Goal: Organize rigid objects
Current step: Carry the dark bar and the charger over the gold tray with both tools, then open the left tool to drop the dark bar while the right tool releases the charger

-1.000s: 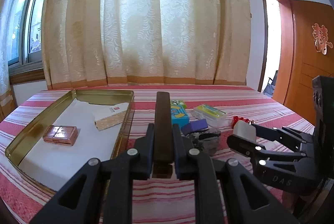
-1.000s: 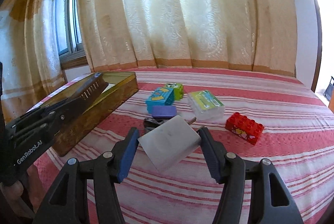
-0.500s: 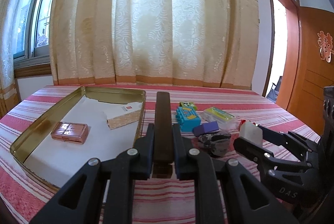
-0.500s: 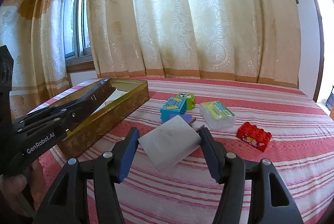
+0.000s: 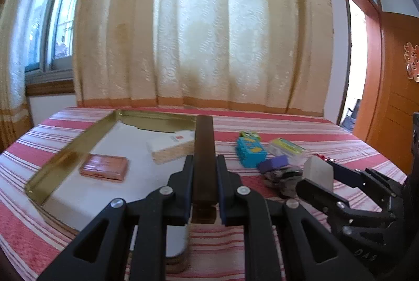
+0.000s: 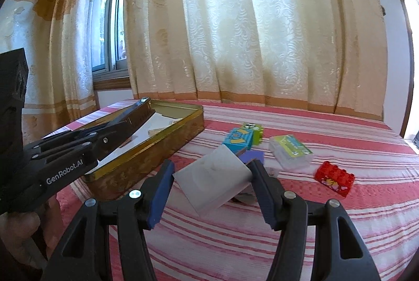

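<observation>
We hold two items mid-carry: left tongs [image 5: 204,192] pinch dark bar [image 5: 205,150], right tongs [image 6: 210,192] pinch grey block [image 6: 213,180]. Gold tray [image 5: 68,150] ahead-left holds two items, possibly more. Blue box [image 6: 237,140], clear case [image 6: 290,152], red brick [image 6: 335,180] remain loose ahead of right tongs.

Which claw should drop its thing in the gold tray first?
Probably the left claw. Its dark bar is held right beside the gold tray. The right claw, gripping a white block, sits farther off over the striped cloth.
</observation>
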`<state>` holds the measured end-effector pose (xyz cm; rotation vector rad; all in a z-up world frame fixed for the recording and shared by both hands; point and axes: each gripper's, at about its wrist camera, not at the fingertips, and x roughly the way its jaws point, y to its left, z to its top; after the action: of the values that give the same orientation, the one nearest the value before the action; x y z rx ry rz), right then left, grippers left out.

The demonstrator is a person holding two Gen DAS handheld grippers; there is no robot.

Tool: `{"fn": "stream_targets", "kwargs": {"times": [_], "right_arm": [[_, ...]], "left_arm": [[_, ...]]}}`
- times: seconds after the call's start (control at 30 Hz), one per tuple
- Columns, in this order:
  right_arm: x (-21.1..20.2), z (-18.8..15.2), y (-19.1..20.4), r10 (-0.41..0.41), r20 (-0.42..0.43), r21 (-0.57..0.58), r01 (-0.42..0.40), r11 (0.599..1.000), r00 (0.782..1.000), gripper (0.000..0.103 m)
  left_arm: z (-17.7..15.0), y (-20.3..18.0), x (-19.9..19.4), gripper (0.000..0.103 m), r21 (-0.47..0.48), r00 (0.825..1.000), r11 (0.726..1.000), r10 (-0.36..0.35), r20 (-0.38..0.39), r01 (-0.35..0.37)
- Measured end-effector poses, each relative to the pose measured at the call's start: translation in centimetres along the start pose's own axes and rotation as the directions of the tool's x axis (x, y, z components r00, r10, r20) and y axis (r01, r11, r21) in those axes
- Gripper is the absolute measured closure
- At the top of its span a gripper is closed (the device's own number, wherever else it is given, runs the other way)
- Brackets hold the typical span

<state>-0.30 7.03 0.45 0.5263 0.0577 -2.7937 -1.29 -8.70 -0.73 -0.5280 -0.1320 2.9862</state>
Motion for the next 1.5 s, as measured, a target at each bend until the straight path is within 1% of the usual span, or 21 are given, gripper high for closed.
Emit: {"fn": "stream_targets", "kwargs": {"times": [0.13, 0.2, 0.3, 0.37, 0.43, 0.57, 0.67, 0.73, 1.0, 1.1, 1.13, 1.17, 1.2, 1.23, 1.27, 1.3, 1.33, 1.43, 1.47, 1.5], "right_arm": [[1.0, 1.0, 0.6, 0.050, -0.026, -0.001, -0.050, 0.999, 0.998, 0.041], [1.5, 2.0, 1.1, 0.069, -0.036, -0.018, -0.070, 0.997, 0.997, 0.041], [2.6, 4.2, 1.9, 0.123, -0.053, -0.021, -0.124, 0.992, 0.991, 0.041], [3.6, 5.7, 2.5, 0.150, -0.062, -0.026, -0.152, 0.988, 0.987, 0.041], [4.8, 7.0, 3.6, 0.164, -0.068, -0.055, -0.168, 0.984, 0.984, 0.041], [7.8, 8.4, 5.1, 0.206, -0.115, -0.061, -0.214, 0.975, 0.972, 0.041], [10.1, 8.7, 6.3, 0.221, -0.148, -0.062, -0.232, 0.971, 0.964, 0.041], [11.5, 8.6, 7.0, 0.228, -0.169, -0.064, -0.242, 0.968, 0.959, 0.041], [14.5, 7.4, 9.3, 0.254, -0.223, -0.083, -0.278, 0.957, 0.941, 0.041], [15.3, 7.0, 9.7, 0.274, -0.256, -0.078, -0.302, 0.950, 0.927, 0.041], [15.3, 6.8, 9.7, 0.271, -0.255, -0.083, -0.300, 0.950, 0.928, 0.039], [15.2, 6.8, 9.7, 0.261, -0.249, -0.088, -0.290, 0.953, 0.933, 0.033], [15.0, 6.8, 9.7, 0.253, -0.242, -0.088, -0.281, 0.956, 0.937, 0.030], [14.8, 6.8, 9.5, 0.256, -0.238, -0.082, -0.282, 0.956, 0.937, 0.026], [14.5, 6.9, 9.3, 0.261, -0.232, -0.074, -0.284, 0.956, 0.937, 0.026], [14.0, 6.9, 9.0, 0.262, -0.225, -0.070, -0.284, 0.956, 0.938, 0.025], [13.5, 6.9, 8.7, 0.259, -0.218, -0.072, -0.280, 0.957, 0.941, 0.025], [11.2, 6.3, 7.2, 0.231, -0.192, -0.098, -0.253, 0.963, 0.954, 0.025], [10.6, 6.0, 6.7, 0.220, -0.187, -0.105, -0.242, 0.965, 0.958, 0.025], [9.8, 5.7, 5.9, 0.206, -0.180, -0.111, -0.228, 0.967, 0.962, 0.025]], "left_arm": [[0.7, 2.2, -0.2, 0.089, -0.018, 0.999, 0.999, 0.041, 0.004, -0.041], [1.2, 3.4, -0.2, 0.089, -0.034, 0.999, 0.999, 0.041, -0.004, -0.042], [2.2, 5.2, 0.3, 0.089, -0.040, 0.998, 0.997, 0.060, -0.020, -0.061], [2.8, 6.3, 0.8, 0.089, -0.048, 0.997, 0.996, 0.069, -0.040, -0.071], [3.3, 7.6, 1.7, 0.089, -0.057, 0.995, 0.995, 0.071, -0.074, -0.076], [4.3, 9.4, 3.3, 0.089, -0.073, 0.987, 0.992, 0.091, -0.129, -0.101], [4.9, 10.6, 4.4, 0.089, -0.082, 0.980, 0.989, 0.112, -0.167, -0.127], [5.2, 11.2, 5.0, 0.089, -0.071, 0.972, 0.985, 0.144, -0.186, -0.160], [5.5, 12.5, 6.7, 0.089, -0.056, 0.953, 0.978, 0.184, -0.241, -0.203], [5.3, 12.8, 7.0, 0.089, -0.064, 0.947, 0.975, 0.191, -0.257, -0.213], [5.2, 12.9, 7.0, 0.088, -0.071, 0.946, 0.972, 0.197, -0.257, -0.222], [5.2, 13.0, 6.9, 0.082, -0.077, 0.944, 0.969, 0.208, -0.255, -0.234], [5.2, 13.2, 6.8, 0.074, -0.083, 0.942, 0.966, 0.217, -0.254, -0.245], [5.2, 13.3, 6.7, 0.055, -0.093, 0.942, 0.963, 0.221, -0.254, -0.251], [5.3, 13.4, 6.4, 0.039, -0.104, 0.942, 0.960, 0.228, -0.247, -0.260], [5.3, 13.3, 6.0, 0.035, -0.108, 0.943, 0.958, 0.236, -0.234, -0.267], [5.4, 13.1, 5.6, 0.032, -0.107, 0.945, 0.958, 0.238, -0.223, -0.266], [5.7, 11.8, 4.3, 0.031, -0.093, 0.953, 0.962, 0.235, -0.191, -0.256], [5.7, 11.3, 4.0, 0.027, -0.090, 0.956, 0.964, 0.231, -0.183, -0.250], [5.7, 10.8, 3.6, 0.025, -0.085, 0.958, 0.966, 0.227, -0.173, -0.244]]}}
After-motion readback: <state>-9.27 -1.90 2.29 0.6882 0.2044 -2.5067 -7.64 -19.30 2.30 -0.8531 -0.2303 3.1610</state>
